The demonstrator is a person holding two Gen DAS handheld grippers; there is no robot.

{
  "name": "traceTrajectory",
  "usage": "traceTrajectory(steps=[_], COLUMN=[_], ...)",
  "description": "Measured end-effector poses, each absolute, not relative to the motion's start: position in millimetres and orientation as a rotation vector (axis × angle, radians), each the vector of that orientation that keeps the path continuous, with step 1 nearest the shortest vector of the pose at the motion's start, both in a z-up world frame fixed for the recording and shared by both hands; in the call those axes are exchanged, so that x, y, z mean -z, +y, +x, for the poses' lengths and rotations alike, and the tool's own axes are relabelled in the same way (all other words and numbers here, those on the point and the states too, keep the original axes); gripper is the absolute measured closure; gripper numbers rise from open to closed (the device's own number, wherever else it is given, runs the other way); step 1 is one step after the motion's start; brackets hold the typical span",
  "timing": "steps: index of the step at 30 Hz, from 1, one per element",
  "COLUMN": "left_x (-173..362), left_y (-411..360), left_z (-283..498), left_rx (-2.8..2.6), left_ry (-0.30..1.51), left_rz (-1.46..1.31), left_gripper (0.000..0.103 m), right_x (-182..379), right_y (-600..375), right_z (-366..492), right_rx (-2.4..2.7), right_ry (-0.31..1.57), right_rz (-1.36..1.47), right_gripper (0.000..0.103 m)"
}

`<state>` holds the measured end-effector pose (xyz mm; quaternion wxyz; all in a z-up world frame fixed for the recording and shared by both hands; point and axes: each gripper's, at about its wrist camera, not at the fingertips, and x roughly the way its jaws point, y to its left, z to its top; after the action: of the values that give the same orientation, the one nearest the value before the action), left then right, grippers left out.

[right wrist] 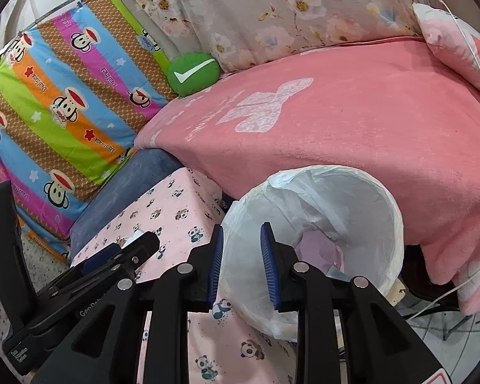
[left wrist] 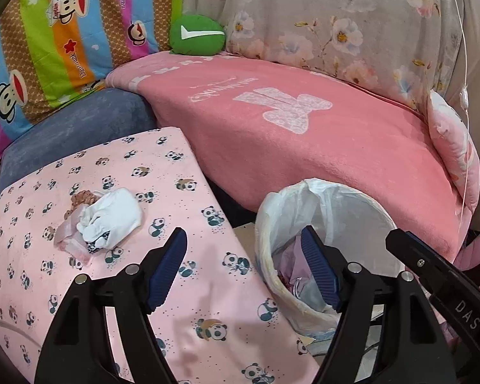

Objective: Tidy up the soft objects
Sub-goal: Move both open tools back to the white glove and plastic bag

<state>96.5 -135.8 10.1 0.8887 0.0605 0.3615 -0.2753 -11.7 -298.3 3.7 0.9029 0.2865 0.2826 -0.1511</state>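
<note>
Count: one lined bin point(left wrist: 361, 211), one green cushion point(left wrist: 196, 35), one white cloth bundle point(left wrist: 112, 216) (crumpled), two pink blankets point(left wrist: 304, 147).

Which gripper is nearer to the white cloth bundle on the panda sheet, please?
Left. The left gripper hangs open just below and right of the white bundle; the right gripper sits farther right, over the bin rim.

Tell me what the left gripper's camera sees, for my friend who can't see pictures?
The left gripper hangs open and empty between a pink panda cloth and a bin with a white liner. A small heap of white and pink soft things lies on the cloth, a pink blanket behind.
</note>
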Motion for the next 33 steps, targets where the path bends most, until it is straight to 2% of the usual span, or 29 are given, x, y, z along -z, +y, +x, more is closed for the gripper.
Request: traceTrajectory(steps=[12,16,25,33], left_x=[-9,-5,10,29], left_y=[-71,-46,15,64], left_z=[115,122,147,180], left_rx=[0.453,0.41,0.283,0.186], left_ry=[0.749,0.757,0.784,0.83], left_rz=[0.066,0.042,-0.011,-0.079], left_gripper=[0.028,0.025,0.019,0.018], right_x=[-9,-9,-2,12], right_y=[-248,-225,-181,-136], right_z=[17,29,61,104], right_rx=[0.234,0.205,0.135,0.068], right_ry=[0.618,0.633,0.692,0.747], right_rz=[0.535,0.516,0.478,0.438], right_gripper=[0.07,0.063,0.062,0.059])
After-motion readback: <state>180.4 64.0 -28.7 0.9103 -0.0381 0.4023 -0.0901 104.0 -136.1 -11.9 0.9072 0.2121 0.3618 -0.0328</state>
